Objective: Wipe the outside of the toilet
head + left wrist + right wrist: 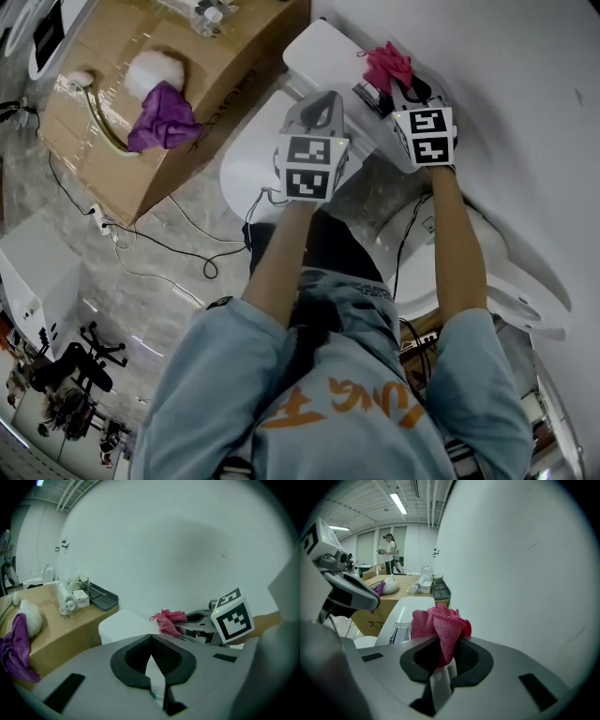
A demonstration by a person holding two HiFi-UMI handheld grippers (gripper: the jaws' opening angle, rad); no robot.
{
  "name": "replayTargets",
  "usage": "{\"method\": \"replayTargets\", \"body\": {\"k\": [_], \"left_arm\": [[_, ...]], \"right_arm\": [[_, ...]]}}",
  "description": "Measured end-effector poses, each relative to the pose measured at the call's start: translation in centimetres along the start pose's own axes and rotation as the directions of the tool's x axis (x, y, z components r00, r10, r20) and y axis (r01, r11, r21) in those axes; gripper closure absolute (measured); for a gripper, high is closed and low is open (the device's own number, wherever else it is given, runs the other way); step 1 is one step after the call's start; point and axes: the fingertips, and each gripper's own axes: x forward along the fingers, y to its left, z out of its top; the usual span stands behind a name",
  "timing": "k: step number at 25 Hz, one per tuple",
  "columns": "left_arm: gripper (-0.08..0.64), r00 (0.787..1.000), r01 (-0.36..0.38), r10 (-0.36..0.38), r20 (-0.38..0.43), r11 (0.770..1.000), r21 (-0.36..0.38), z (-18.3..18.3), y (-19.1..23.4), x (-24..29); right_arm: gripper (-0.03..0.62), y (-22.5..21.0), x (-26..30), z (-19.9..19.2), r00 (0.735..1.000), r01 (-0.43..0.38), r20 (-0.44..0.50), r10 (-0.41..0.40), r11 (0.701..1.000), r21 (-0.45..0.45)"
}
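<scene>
Wiping is apparently just starting — the right gripper [444, 657] is clamping the pink cloth [440, 620] over the toilet tank [315, 52], the left gripper [151, 649] is hovering closed and empty — and the next move is likely calling for firm cloth-to-tank contact.

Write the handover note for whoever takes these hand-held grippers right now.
Right hand-held gripper: shut on the pink cloth, at the tank lid near the wall.
Left hand-held gripper: shut, empty, held over the toilet beside the right one.
Done: cloth is in the jaws and at the tank; how much is wiped cannot be told.
Left: probably tank sides, seat lid, the rest of the outside.
</scene>
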Motion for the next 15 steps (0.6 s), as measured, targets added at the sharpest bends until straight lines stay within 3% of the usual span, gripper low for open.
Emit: {"method": "replayTargets", "body": {"k": [7,15], "left_arm": [[0.535,1.0,0.007,-0.007,0.013,1.0,0.004,-0.1,-0.3,-0.4],[0.535,1.0,0.025,-0.025,0.0,1.0,0.005,-0.6,-1.4,-1.0]], "right_arm": [[0.523,0.1,-1.6,-1.5,0.999,0.042,-0.025,-0.044,0.998,-0.054],[0.523,-0.6,-4.4,-4.2,0.995,0.083,-0.042,-0.086,0.995,-0.056]]}}
